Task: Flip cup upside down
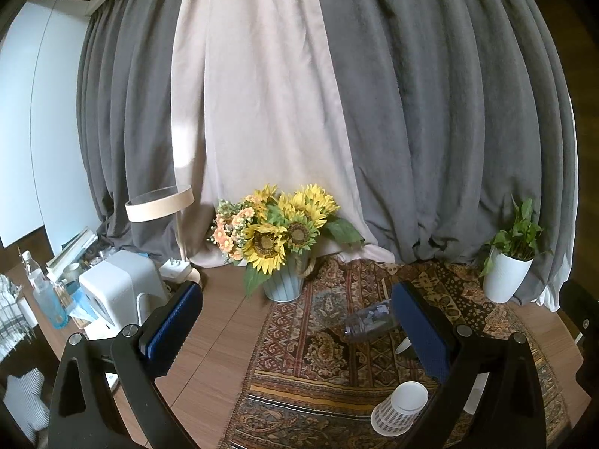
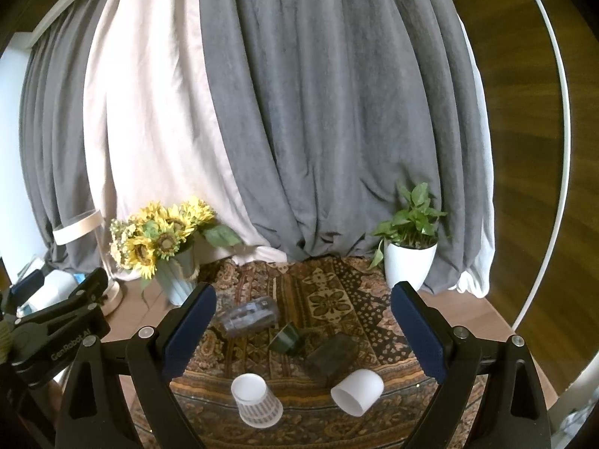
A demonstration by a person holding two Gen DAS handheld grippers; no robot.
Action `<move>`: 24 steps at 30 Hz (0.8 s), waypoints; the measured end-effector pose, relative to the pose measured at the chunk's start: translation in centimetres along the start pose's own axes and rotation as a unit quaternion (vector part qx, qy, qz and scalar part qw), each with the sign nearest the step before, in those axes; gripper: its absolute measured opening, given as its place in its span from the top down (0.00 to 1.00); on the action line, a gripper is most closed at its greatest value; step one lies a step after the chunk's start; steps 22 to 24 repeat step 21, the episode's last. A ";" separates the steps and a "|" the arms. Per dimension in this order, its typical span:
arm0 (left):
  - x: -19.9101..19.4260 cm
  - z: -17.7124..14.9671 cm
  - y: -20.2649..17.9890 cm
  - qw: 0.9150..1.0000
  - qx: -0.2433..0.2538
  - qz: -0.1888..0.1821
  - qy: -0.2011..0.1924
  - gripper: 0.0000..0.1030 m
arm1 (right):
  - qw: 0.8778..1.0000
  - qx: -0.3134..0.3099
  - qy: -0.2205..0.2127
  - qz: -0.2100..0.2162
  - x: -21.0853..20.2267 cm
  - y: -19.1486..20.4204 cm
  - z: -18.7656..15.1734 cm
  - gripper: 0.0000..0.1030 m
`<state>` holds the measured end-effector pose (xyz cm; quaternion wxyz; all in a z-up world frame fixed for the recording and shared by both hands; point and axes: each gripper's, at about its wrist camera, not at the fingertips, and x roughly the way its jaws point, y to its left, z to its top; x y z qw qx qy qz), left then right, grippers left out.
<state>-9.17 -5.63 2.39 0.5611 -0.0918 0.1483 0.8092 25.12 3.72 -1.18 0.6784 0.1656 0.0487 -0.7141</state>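
With both my claws spread wide and empty, my right gripper (image 2: 301,331) hovers over a checked paper cup (image 2: 256,400) standing upside down on the patterned rug (image 2: 329,292); my left gripper (image 1: 295,321) hangs alongside. Grey curtains (image 2: 318,112) behind.

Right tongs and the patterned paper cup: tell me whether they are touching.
Apart. In the right wrist view the right tongs are open and empty, and rug shows between both blue pads and the patterned paper cup standing upside down below them.

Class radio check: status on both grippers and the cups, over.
Left gripper and right gripper open, empty. Checked paper cup already upside down; plain white cup on its side. Nothing blocking.
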 end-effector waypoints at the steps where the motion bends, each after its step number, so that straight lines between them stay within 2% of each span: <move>1: 0.0 0.0 0.0 1.000 0.001 0.000 0.000 0.00 | 1.000 -0.001 0.000 0.000 0.0 0.1 0.0 0.08; 24: 0.4 -0.1 0.4 1.000 0.001 -0.002 0.001 0.00 | 1.000 0.000 0.000 0.001 0.2 0.1 0.0 0.07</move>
